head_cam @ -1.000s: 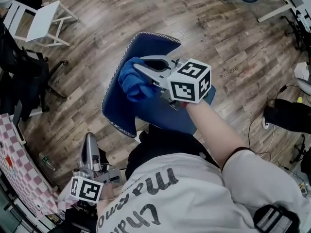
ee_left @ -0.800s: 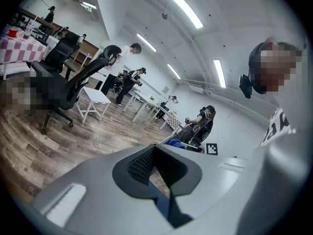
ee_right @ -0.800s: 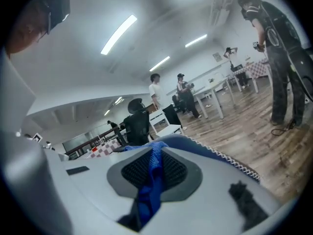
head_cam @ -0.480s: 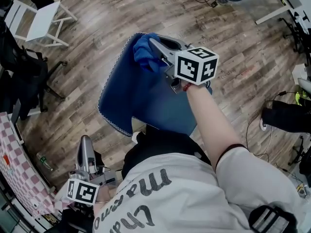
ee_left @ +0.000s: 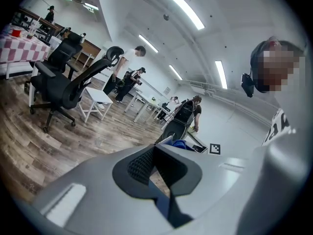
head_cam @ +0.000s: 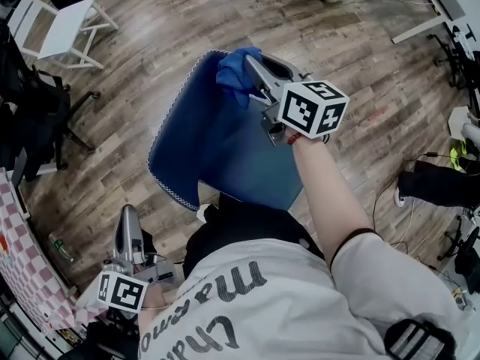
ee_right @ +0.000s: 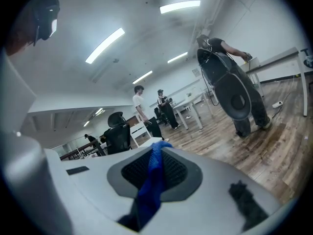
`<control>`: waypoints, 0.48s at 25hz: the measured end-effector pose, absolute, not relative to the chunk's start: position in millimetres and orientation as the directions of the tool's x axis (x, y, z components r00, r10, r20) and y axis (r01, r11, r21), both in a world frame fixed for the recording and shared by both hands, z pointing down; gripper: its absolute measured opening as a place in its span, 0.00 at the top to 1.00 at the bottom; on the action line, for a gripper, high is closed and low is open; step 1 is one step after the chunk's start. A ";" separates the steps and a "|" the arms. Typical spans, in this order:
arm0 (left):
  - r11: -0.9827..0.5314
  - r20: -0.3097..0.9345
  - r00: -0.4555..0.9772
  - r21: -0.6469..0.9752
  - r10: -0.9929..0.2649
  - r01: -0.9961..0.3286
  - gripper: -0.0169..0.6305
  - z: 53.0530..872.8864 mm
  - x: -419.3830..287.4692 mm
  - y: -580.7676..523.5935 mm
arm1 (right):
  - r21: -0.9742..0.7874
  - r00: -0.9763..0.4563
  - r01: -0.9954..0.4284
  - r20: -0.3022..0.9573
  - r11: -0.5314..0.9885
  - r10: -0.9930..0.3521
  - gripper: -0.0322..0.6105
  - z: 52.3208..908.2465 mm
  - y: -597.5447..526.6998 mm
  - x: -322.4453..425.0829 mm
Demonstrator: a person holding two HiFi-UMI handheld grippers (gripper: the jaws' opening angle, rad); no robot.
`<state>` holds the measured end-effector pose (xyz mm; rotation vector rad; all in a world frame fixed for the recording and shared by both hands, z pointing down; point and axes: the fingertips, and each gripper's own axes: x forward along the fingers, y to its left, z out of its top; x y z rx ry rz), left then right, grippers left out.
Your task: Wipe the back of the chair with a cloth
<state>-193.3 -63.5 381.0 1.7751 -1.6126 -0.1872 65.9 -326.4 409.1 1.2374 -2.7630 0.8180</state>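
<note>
Right tongs clenched on a bunched blue cloth; in the right gripper view a strip of that cloth runs up between the two ribbed pads, and no gap shows beside it. In the head view the cloth sits at upper centre of the frame, pressed to the top edge of the dark blue padded chair back with white stitched edging. Most of the panel lies bare below and to the left of it. Left tongs hang low at lower left, well apart from the chair. The left gripper view shows their tips drawn together with nothing gripped. Judgement: the wipe is under way at the top rim, with the broad face yet to cover. To do it well, hold the clench firm so the cloth does not slip out. Lay the wad flat on the fabric instead of dragging the metal tips. Work in overlapping strokes from the rim down toward the lower left of the panel, and follow the stitched edge at the end. The chair may swivel or roll on the grey-brown wooden plank floor; the idle left tongs could steady it. No container takes part here, and none is visible near the chair.
</note>
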 end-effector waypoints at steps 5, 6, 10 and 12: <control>0.041 0.352 0.215 0.595 -0.911 -0.802 0.97 385.3 -189.1 -66.7 | -0.391 -0.795 -0.605 0.244 0.694 -0.556 0.87 416.9 -274.8 24.9; 0.041 0.354 0.217 0.597 -0.910 -0.801 0.97 385.8 -188.8 -67.1 | -0.385 -0.816 -0.578 0.257 0.720 -0.517 0.87 421.3 -262.8 15.1; 0.051 0.363 0.214 0.598 -0.907 -0.800 0.97 389.0 -190.7 -66.6 | -0.368 -0.874 -0.473 0.316 0.801 -0.370 0.87 441.2 -223.6 -23.3; 0.055 0.367 0.215 0.602 -0.905 -0.797 0.97 391.2 -190.0 -65.5 | -0.350 -0.889 -0.425 0.338 0.835 -0.310 0.87 445.6 -208.4 -39.2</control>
